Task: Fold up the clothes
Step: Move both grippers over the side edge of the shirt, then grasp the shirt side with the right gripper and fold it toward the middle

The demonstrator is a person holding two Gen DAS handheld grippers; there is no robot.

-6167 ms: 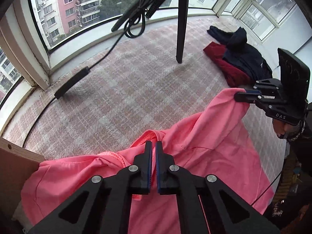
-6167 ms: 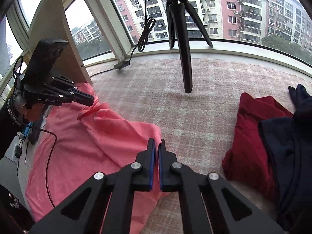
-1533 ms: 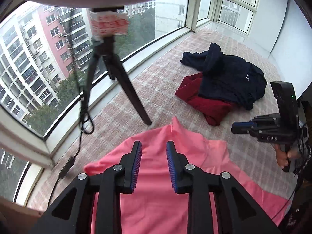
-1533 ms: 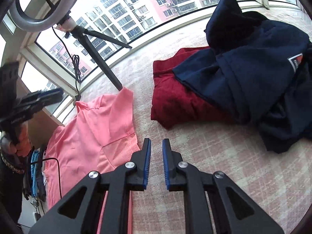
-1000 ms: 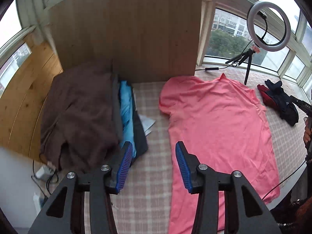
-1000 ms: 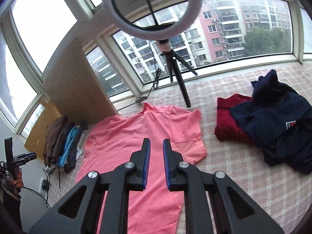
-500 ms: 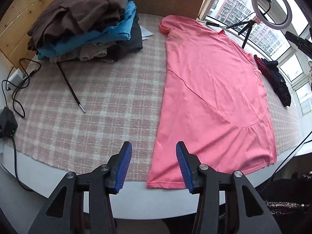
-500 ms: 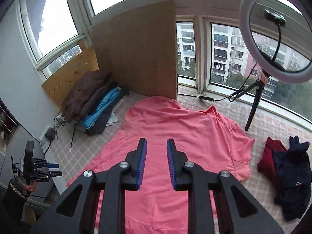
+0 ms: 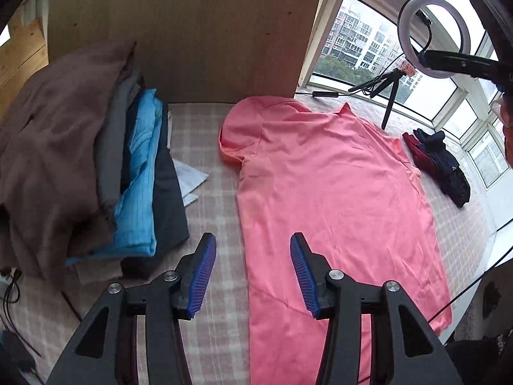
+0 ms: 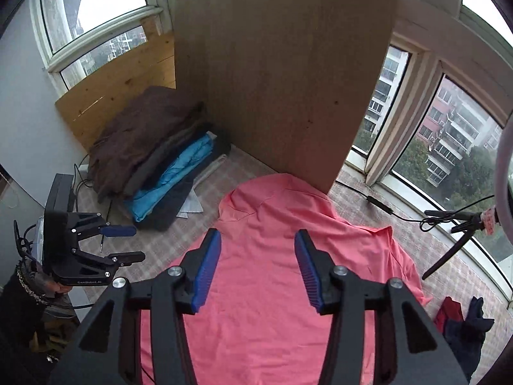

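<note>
Pink shirt (image 9: 336,199) flat, seemingly face-down, on the checked table (image 9: 211,192) (both grippers' jaws wide apart, empty).

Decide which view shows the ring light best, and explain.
The left wrist view: the whole ring light and its tripod appear by the window. The right wrist view shows only an arc of it at the frame's edge.

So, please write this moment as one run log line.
left gripper: open | right gripper: open | pink shirt: spread flat, unfolded, ungrasped
</note>
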